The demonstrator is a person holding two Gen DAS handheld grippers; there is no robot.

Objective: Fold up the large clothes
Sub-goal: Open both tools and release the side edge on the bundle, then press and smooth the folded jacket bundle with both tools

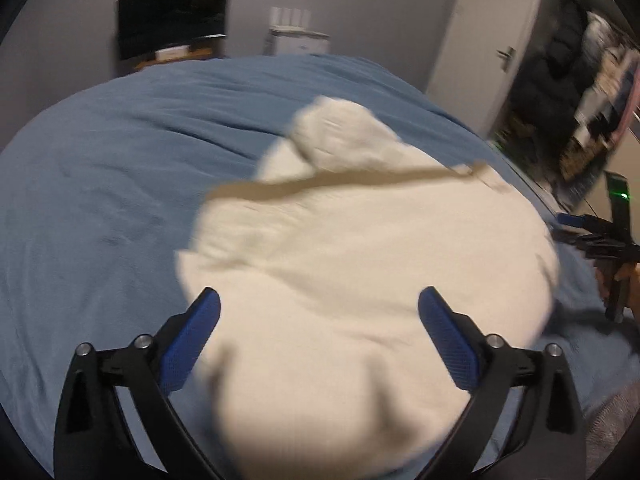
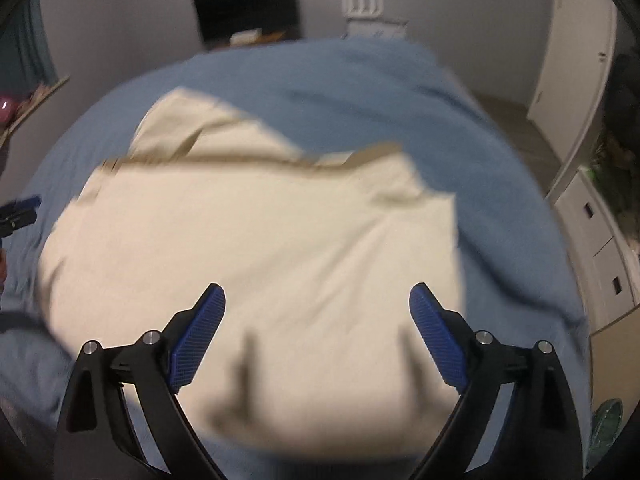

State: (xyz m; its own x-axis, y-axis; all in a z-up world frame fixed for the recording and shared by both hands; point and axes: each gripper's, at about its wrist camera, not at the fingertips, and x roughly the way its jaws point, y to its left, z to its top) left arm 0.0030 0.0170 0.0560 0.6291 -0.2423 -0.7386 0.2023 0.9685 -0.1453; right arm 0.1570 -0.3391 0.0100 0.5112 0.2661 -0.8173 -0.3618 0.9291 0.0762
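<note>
A large cream garment (image 1: 344, 264) with a tan band (image 1: 360, 182) across it lies on the blue bedspread (image 1: 120, 168). It also shows in the right wrist view (image 2: 256, 236), partly folded, tan band (image 2: 248, 160) at its far side. My left gripper (image 1: 319, 300) is open and empty, hovering over the garment's near part. My right gripper (image 2: 316, 296) is open and empty above the garment's near edge. The right gripper also shows at the right edge of the left wrist view (image 1: 600, 236). Both views are motion-blurred.
A dark screen (image 1: 172, 16) and a white unit (image 1: 298, 40) stand against the far wall. A white door (image 1: 484, 40) and cluttered shelves (image 1: 580, 92) are at the right. White drawers (image 2: 596, 240) flank the bed's right side. The bedspread (image 2: 500, 152) extends all around.
</note>
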